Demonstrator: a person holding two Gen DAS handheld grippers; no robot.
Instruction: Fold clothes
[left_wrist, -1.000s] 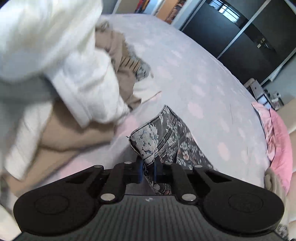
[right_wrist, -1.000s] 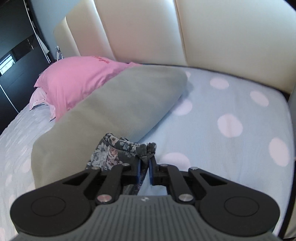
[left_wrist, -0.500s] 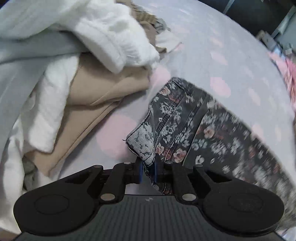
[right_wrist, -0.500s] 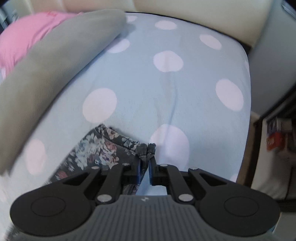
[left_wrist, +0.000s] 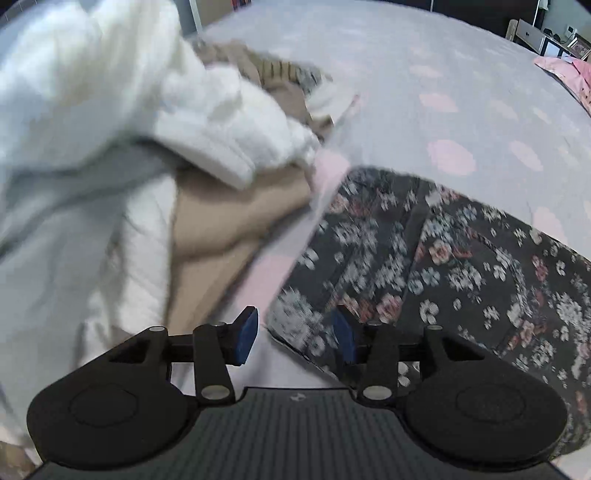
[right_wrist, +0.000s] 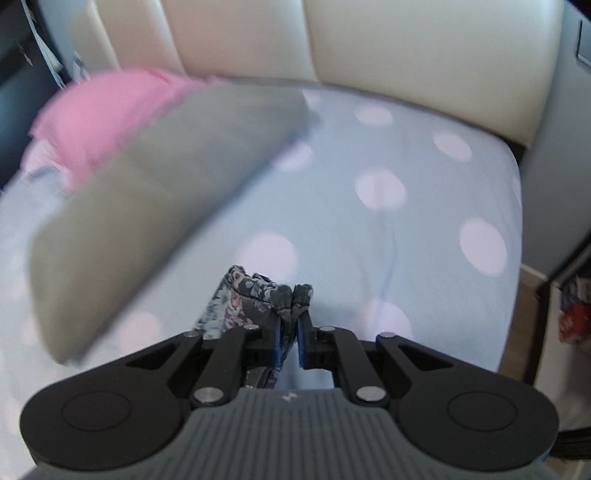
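The dark floral garment (left_wrist: 436, 258) lies spread on the polka-dot bedsheet (left_wrist: 424, 103), just beside a heap of white and beige clothes (left_wrist: 155, 155), probably laid flat so a fold can be made cleanly. The left gripper (left_wrist: 293, 334) has just been opening: its blue pads stand apart with the garment's edge lying loose between them, apparently released after setting that edge down. The right gripper (right_wrist: 287, 341) is nearly closed, pinching a bunched dark hem of the same garment (right_wrist: 284, 295) above the sheet, likely to keep that end taut. A grey pillow (right_wrist: 155, 199) and a pink pillow (right_wrist: 107, 110) rest by the cream headboard (right_wrist: 369, 44). No writing or brand is legible.
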